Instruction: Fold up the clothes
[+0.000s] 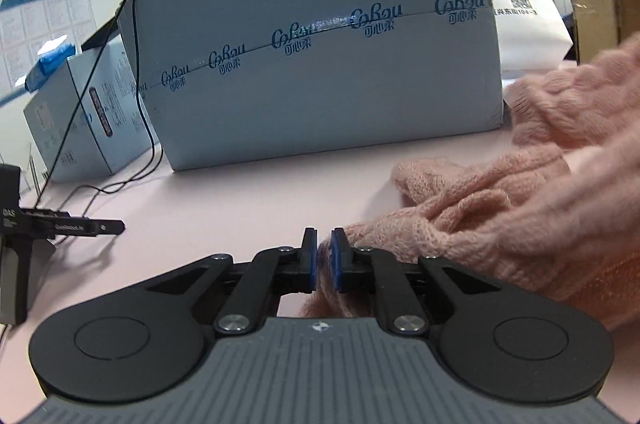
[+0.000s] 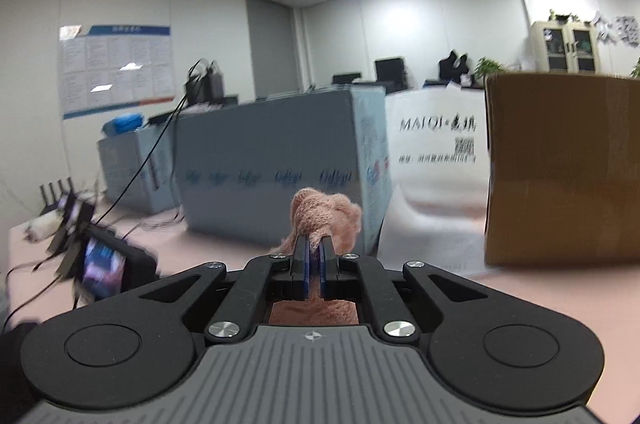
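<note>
You have one fuzzy pink sweater [image 1: 520, 208], rumpled; left gripper [image 1: 324, 244] and right gripper [image 2: 314, 248] both clench it.

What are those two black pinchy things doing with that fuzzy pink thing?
A person is folding a fuzzy pink knitted sweater on a pale pink table, using two hand-held black grippers. The left gripper is pinched shut on an edge of the sweater down near the table. The right gripper is also shut on a bunch of the knit, holding it up in front of the grey-blue cardboard box.
</note>
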A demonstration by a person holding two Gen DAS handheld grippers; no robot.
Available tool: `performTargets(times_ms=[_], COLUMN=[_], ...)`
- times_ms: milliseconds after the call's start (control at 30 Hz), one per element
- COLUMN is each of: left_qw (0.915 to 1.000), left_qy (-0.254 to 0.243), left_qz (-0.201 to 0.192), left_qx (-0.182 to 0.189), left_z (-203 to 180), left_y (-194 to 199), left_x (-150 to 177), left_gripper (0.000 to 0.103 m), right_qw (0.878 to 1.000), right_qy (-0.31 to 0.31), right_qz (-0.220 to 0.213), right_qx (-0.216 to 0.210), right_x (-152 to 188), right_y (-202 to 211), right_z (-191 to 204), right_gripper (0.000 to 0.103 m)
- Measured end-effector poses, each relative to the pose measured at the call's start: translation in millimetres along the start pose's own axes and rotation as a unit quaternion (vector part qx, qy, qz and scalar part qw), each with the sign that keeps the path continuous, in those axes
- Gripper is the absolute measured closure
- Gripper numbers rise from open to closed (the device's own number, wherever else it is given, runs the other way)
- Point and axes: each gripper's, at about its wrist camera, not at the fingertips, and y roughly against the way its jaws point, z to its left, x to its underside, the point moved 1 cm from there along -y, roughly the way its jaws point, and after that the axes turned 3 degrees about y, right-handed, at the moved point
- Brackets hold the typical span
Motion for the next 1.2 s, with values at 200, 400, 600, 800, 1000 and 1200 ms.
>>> performTargets(times_ms=[200,400,600,800,1000,1200], left_qw=[0.999,0.9958,0.9915,0.9895,0.9838,0.9873], left_qy=[-0.01,-0.023,-0.029,-0.103,-0.15,-0.122], left_qz=[-0.01,-0.072,-0.087,-0.041,-0.025,-0.013], left_qx=[0.043,0.052,0.092,0.093,0.095,0.101], left_z=[9,5,-7,-34,-51,-44], left_y=[12,40,52,36,31,26], left_x=[6,2,-7,10,25,24], left_gripper=[0.08,0.027,0.021,0.021,0.021,0.015], right_qw=[0.997,0.991,0.984,0.993,0.993,0.986], right_qy=[0.031,0.022,0.06,0.069,0.084,0.125], right_qz=[0.07,0.132,0.17,0.077,0.046,0.077], right_qx=[-0.016,0.001,0.004,0.05,0.071,0.082], right_x=[60,93,102,65,39,41], right_y=[34,35,42,53,-1,-63], right_z=[15,12,16,8,13,28], right_gripper=[0.099,0.099,0.081,0.05,0.049,0.049])
